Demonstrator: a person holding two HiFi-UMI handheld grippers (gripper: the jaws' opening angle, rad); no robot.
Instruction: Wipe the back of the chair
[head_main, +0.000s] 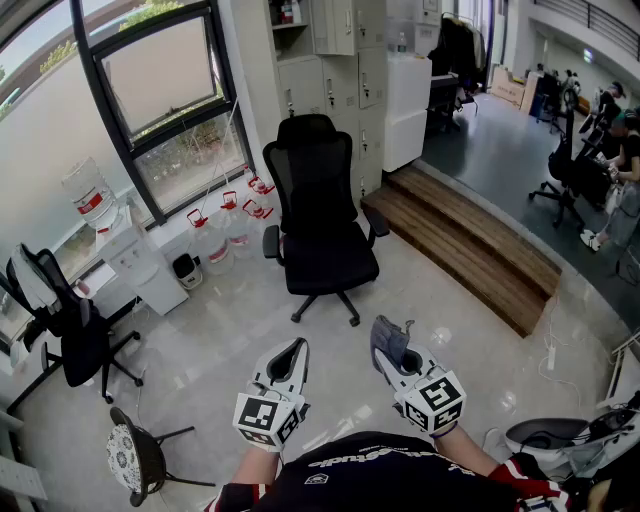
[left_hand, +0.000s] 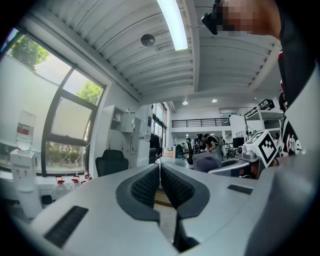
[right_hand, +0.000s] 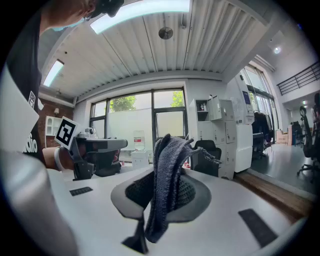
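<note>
Black chair (head_main: 318, 215) stands upright on the floor (head_main: 200, 360) ahead of me, backrest long axis vertical, seat facing me | right hand-held gripper (right_hand: 167, 167) clamps grey cloth (right_hand: 164, 200), draped lengthwise | left hand-held gripper (left_hand: 160, 170) pinched together, empty

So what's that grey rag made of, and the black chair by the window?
The rag looks like soft knitted or terry cloth: grey, fuzzy, ribbed, loose threads on top. The chair seems matte black fabric or mesh on back and seat, with hard plastic arms; it's too far to tell the weave.
</note>
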